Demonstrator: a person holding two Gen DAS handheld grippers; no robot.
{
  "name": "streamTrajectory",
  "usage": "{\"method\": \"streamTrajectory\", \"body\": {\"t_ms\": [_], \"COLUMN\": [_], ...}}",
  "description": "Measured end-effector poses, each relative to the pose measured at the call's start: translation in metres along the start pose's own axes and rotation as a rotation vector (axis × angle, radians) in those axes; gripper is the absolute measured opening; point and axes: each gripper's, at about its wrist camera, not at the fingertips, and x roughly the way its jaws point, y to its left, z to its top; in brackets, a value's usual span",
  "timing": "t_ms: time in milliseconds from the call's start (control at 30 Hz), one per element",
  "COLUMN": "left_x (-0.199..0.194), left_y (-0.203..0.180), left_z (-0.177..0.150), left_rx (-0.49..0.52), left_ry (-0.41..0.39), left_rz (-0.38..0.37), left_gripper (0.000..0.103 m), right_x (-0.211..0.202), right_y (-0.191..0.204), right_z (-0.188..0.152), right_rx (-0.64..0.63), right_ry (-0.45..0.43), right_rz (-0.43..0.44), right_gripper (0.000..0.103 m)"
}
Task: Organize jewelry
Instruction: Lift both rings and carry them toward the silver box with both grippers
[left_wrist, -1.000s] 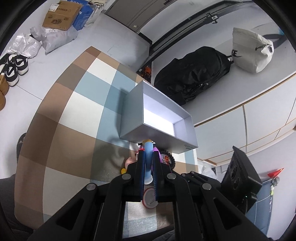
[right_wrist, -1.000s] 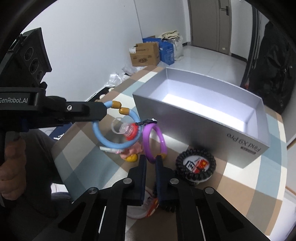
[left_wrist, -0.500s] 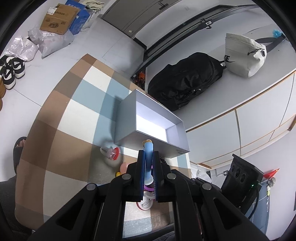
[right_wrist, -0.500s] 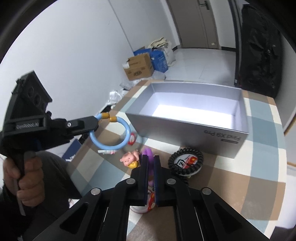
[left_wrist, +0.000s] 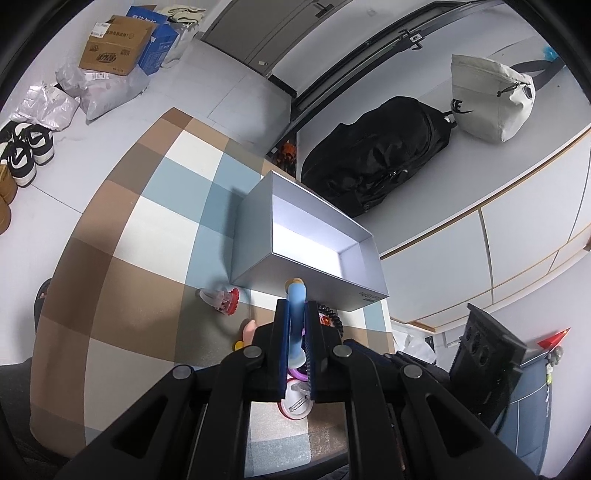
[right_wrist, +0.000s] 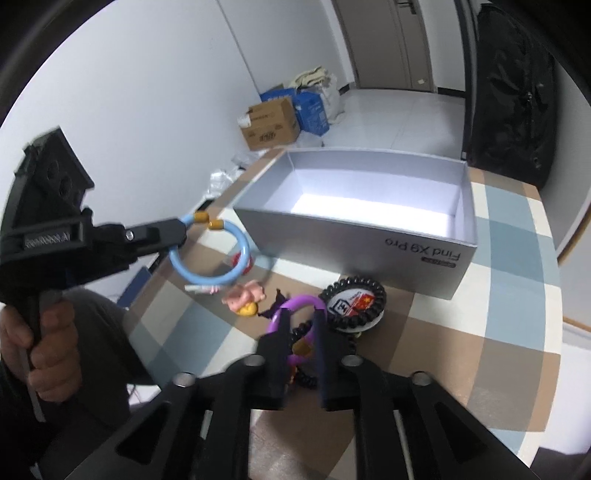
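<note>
Since a second ago my right gripper (right_wrist: 300, 325) has let the purple ring (right_wrist: 295, 303) down onto the table (right_wrist: 517, 295); its jaws are opening around it. My left gripper (left_wrist: 297, 314) pinches the blue ring (right_wrist: 221, 254) beside the box (right_wrist: 354, 236). Next, I judge: carry it over the rim and release.

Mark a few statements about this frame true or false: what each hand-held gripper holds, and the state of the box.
1. The left hand-held gripper clamps the blue ring. True.
2. The grey box already holds jewelry. False: nothing shows inside it.
3. The purple ring lies in the box. False: it is on the table, between the jaws of the right hand-held gripper, which are opening.
4. The black coiled band sits outside the box, beside its front wall. True.
</note>
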Motion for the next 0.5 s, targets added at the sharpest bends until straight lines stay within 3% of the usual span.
{"method": "streamTrajectory", "body": {"t_ms": [133,267,400,500], "left_x": [0.002,0.003,0.003,0.003], "left_y": [-0.002,-0.003,-0.006,-0.008], "left_z": [-0.001,-0.001,-0.001,-0.002], "left_rx": [0.007,0.012,0.019,0.03], "left_ry": [0.006,0.01,0.012,0.011], "left_rz": [0.0,0.004,0.005,0.004], "left_gripper": [0.003,0.003,0.003,0.003], "right_x": [0.013,0.019,0.023,0.016], "right_y": [0.006,0.005,0.003,0.003], "right_z": [-0.002,0.001,0.006,0.008], "right_rx": [-0.038,-0.024,-0.01,0.008], "right_ry": [0.049,0.069,0.088,0.061], "right_rz": [-0.063,-0.067,-0.071,-0.072], "right_gripper": [0.02,0.02,0.016,0.008]}}
